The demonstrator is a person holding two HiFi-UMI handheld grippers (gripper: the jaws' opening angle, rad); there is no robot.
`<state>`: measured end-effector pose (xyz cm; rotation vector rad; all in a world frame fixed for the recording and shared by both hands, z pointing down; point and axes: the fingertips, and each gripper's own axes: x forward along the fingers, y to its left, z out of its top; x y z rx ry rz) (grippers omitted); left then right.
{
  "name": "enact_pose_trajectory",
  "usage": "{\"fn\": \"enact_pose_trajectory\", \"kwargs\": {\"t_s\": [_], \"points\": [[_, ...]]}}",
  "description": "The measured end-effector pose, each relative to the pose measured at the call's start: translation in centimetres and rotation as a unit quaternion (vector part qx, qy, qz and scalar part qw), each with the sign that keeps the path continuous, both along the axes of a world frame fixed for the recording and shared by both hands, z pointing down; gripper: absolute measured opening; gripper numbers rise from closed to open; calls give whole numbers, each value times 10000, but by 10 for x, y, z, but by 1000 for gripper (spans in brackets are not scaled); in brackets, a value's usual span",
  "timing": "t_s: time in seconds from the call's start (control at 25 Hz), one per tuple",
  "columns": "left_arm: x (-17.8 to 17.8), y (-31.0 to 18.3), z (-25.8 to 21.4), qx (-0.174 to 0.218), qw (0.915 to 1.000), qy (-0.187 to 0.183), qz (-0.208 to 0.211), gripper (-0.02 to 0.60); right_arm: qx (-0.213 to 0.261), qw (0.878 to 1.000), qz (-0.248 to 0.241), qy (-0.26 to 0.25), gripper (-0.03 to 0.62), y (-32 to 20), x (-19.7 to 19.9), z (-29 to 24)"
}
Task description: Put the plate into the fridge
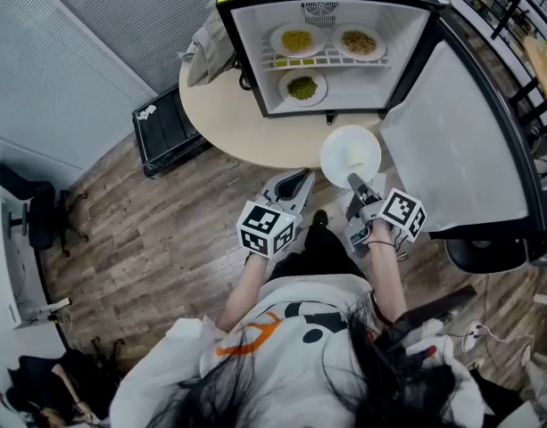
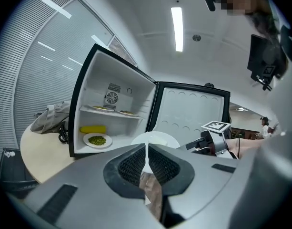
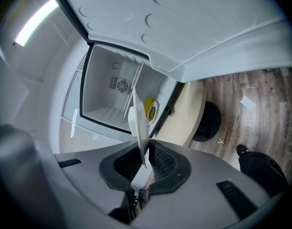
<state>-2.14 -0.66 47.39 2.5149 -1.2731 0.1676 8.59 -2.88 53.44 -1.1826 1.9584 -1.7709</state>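
Okay, status: my right tongs (image 1: 354,184) were clamped on the near rim of the empty white plate (image 1: 349,152), held in the air over the counter's (image 1: 224,119) front edge, just outside the open fridge (image 1: 247,56). Left tongs (image 1: 295,184) were closed, empty. Risks: rim-only pinch, so the plate could pivot or slip if tilted. Free spot looked like the fridge floor's right side; coming in high would clip the wire shelf (image 1: 327,60), drifting left would bump the plate of greens (image 1: 302,87).
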Motion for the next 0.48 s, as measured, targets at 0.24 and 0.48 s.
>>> {"fn": "enact_pose_trajectory", "kwargs": {"t_s": [0.24,0.48], "points": [[-6,-41,2,-3,10000,-23,-40,12,-44,10000,-32,33,32,-42,-8,5],[-5,-85,3,-16,10000,-10,4,12,-185,9998,50,41,32,-82,-12,16]]}}
